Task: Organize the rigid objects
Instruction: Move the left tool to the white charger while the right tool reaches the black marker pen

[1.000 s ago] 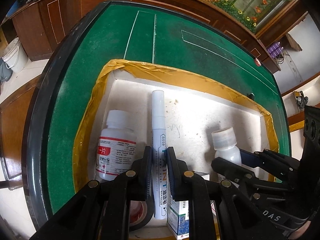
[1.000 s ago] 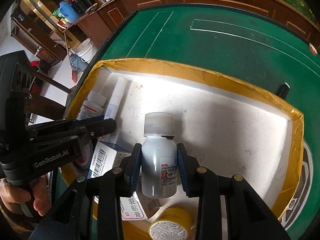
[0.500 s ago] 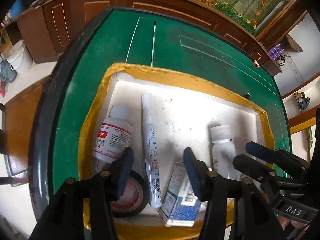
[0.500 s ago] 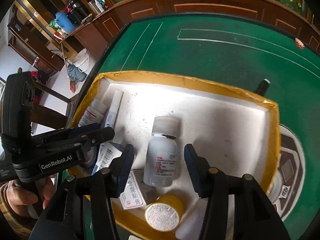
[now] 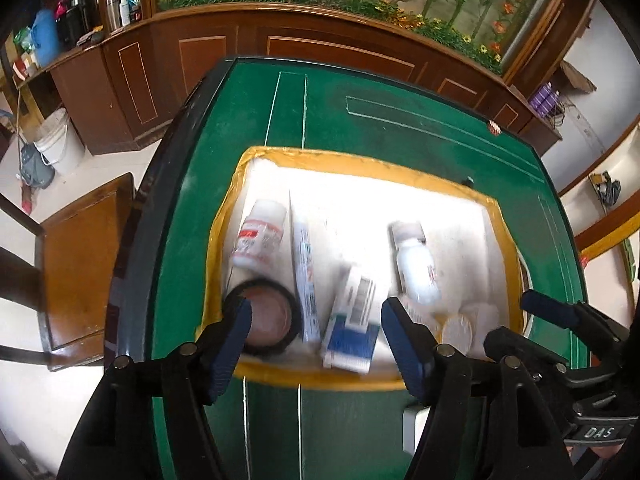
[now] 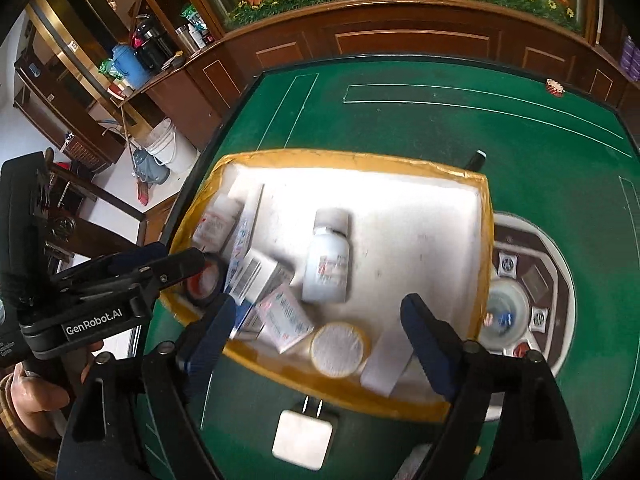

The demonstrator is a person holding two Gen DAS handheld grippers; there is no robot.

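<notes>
Green table (image 6: 400, 128): white charger (image 6: 303, 443) beside tray (image 6: 352, 394), chair (image 5: 80, 256) left.

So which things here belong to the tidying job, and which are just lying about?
Job:
tray
white bottle
red-label bottle
marker
tape roll
blue box
sachet
yellow-rimmed lid
plug

Lying about:
bucket
chair
poker chip

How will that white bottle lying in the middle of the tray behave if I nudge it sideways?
The white bottle lies on its round side on the tray, so it would probably roll. It looks like smooth plastic, likely light and a bit slippery. Nothing beside its right flank would stop it.
</notes>
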